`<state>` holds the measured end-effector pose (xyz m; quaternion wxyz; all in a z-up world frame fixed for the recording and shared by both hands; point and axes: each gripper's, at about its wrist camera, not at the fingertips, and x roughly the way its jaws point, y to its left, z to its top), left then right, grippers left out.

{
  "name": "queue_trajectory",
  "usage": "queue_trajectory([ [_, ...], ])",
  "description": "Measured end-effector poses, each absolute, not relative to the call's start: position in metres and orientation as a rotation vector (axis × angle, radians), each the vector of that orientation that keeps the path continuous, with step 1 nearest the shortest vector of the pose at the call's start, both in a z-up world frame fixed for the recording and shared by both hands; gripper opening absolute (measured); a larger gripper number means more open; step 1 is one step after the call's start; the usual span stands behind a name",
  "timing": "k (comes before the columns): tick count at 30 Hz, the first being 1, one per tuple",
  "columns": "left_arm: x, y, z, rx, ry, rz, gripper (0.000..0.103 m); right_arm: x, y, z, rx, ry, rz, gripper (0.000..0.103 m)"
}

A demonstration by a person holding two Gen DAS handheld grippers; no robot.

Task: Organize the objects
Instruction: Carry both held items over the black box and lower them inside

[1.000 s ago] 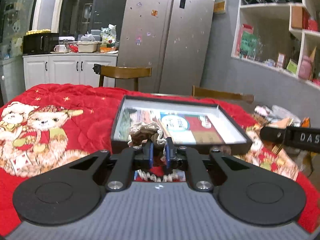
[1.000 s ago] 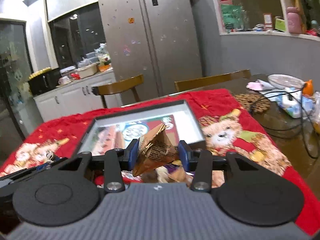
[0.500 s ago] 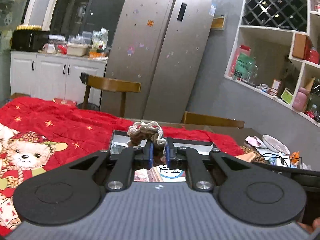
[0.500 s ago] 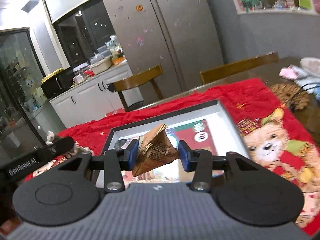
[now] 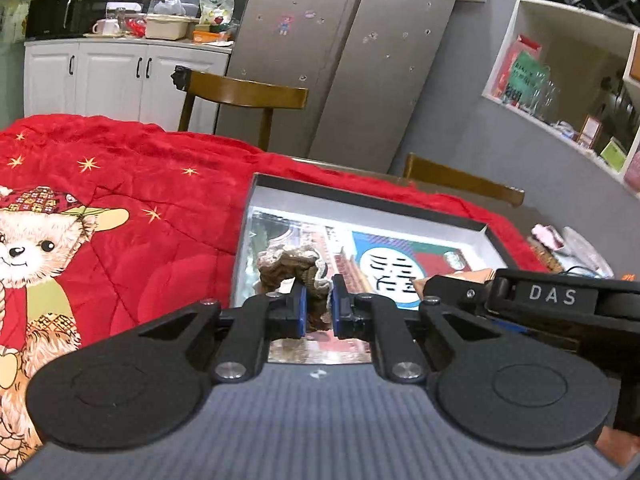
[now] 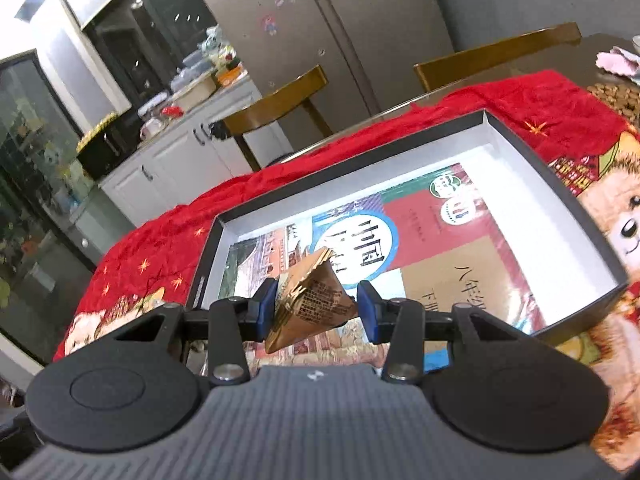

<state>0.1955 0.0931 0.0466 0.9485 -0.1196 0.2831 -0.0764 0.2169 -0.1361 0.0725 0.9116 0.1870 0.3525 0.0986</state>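
On the desk, a red quilted blanket (image 5: 168, 184) printed with cartoon bears is spread, and an open, shallow dark-walled box (image 6: 576, 216) sits on it with a colourful printed book (image 6: 436, 236) lying flat inside. Two wooden chairs (image 5: 244, 92) stand behind the desk, in front of a steel refrigerator (image 5: 344, 52); white cabinets (image 5: 116, 76) with cluttered tops are off to the left, and wall shelves (image 5: 572, 80) to the right. Beyond the blanket's right edge lie a few small items and a cable.

Both hands' tools tilt downward over the near part of the box. In the left wrist view, the right tool's black body reaches in from the right, close beside the left one.

The left tongs (image 5: 318, 312) are pressed nearly together, pinching a brown and cream fabric scrunchie (image 5: 292, 268), which bulges above the blue pads over the box's left part. The right tongs (image 6: 316, 308) stand partly spread, clamped on a gold, pyramid-shaped wrapped packet (image 6: 312, 300) held above the book near the box's front edge.
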Motion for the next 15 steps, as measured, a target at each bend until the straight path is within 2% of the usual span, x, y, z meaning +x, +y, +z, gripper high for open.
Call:
queue_trajectory([
  [15,0.188,0.074,0.032,-0.148,0.591,-0.156,0.014,0.223,-0.136,0.06,0.361,0.774,0.208,0.047],
])
